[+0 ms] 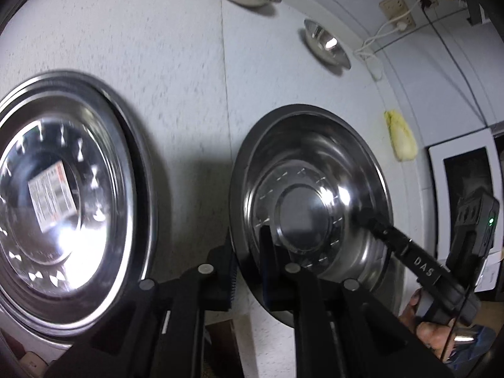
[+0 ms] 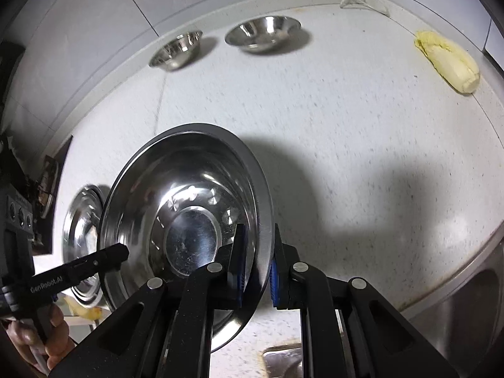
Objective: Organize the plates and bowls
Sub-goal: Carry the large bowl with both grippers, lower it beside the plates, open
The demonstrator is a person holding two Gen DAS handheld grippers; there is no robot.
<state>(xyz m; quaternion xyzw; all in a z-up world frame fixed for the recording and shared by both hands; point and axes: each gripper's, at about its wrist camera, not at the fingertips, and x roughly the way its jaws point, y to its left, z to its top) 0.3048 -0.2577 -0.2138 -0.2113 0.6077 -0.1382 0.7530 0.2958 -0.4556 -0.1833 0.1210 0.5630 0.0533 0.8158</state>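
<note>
A steel plate (image 1: 315, 195) is held between both grippers above the white counter. My left gripper (image 1: 249, 252) is shut on its left rim. My right gripper (image 2: 256, 264) is shut on its right rim; the same plate shows in the right wrist view (image 2: 186, 208). The right gripper's finger also shows in the left wrist view (image 1: 406, 252), and the left gripper's finger in the right wrist view (image 2: 94, 263). A second steel plate with a label (image 1: 60, 201) lies on the counter to the left, partly hidden in the right wrist view (image 2: 83, 239). Two steel bowls (image 2: 176, 48) (image 2: 263, 33) stand at the back.
A napa cabbage (image 2: 447, 61) lies at the back right of the counter (image 2: 346, 126). A sink (image 2: 472, 308) sits at the right front. Wall sockets and a white cable (image 1: 397, 9) are behind the counter. A microwave (image 1: 466, 182) stands at the right.
</note>
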